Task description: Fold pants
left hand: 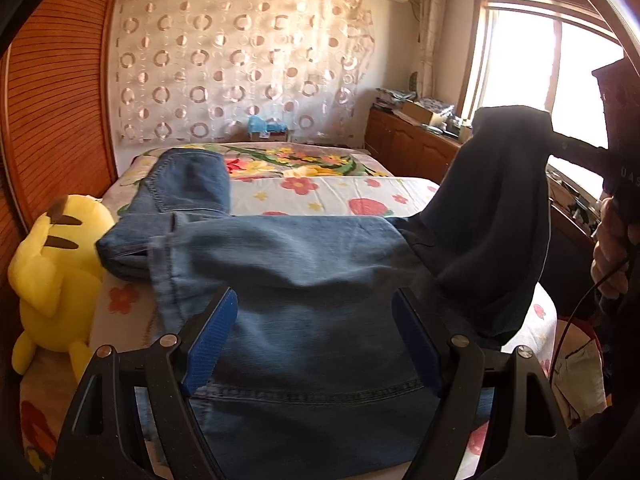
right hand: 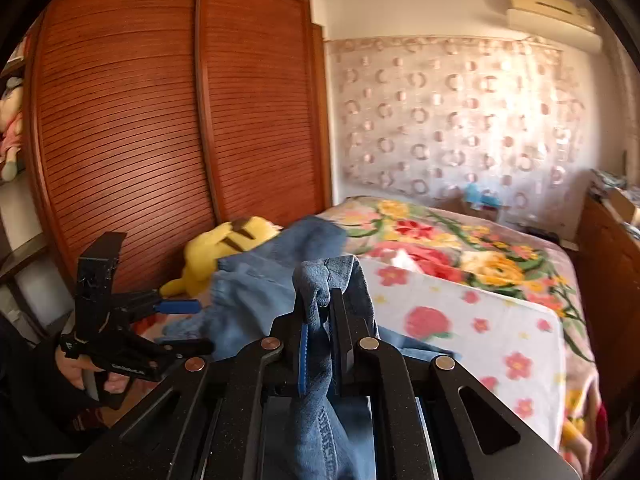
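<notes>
Blue jeans [left hand: 300, 272] lie crosswise on the flowered bed [left hand: 340, 196], one leg end folded back towards the headboard. My left gripper [left hand: 314, 336] hovers just above the denim near the front, open, with nothing between its blue pads [left hand: 212, 344]. At the right, my right gripper [left hand: 554, 144] holds one end of the jeans up, and that hanging part looks dark against the window. In the right wrist view my right gripper [right hand: 320, 304] is shut on a bunched fold of the jeans [right hand: 256, 292]. My left gripper [right hand: 196, 326] shows open at the left, held by a hand.
A yellow plush toy [left hand: 52, 272] [right hand: 224, 256] sits at the bed's left edge against the slatted wooden wardrobe [left hand: 52, 100]. A low wooden cabinet [left hand: 408, 148] with clutter runs under the bright window at the right. A cable hangs by the person's hand [left hand: 612, 248].
</notes>
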Action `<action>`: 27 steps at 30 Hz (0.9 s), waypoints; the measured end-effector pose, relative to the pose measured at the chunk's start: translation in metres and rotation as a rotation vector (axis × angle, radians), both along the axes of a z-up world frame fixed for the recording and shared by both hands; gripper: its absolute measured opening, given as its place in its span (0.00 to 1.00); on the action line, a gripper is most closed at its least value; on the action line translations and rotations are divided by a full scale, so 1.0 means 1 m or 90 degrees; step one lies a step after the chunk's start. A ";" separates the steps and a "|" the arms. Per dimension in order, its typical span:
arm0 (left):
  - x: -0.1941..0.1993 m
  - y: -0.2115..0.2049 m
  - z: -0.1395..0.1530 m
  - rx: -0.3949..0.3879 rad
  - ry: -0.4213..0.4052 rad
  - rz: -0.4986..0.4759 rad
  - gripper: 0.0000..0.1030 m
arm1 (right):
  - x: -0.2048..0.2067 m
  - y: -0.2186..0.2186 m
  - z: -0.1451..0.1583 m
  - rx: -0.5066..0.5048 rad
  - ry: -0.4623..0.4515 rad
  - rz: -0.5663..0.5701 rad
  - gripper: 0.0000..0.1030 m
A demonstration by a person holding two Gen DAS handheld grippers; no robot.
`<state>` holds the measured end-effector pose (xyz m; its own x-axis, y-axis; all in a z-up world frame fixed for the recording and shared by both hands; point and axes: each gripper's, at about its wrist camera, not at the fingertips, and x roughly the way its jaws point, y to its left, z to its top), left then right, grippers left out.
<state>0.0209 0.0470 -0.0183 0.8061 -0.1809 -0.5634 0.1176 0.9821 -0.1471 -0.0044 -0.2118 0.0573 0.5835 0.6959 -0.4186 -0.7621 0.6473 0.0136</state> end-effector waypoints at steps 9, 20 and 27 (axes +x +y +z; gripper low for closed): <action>-0.002 0.017 -0.005 -0.006 0.008 0.024 0.78 | 0.044 0.021 -0.012 -0.035 0.046 0.014 0.31; 0.004 0.010 -0.011 -0.011 0.015 0.003 0.78 | 0.033 0.020 -0.021 -0.063 0.053 -0.030 0.42; 0.028 -0.023 0.000 0.010 0.015 -0.044 0.78 | 0.042 0.008 -0.041 -0.076 0.095 -0.082 0.42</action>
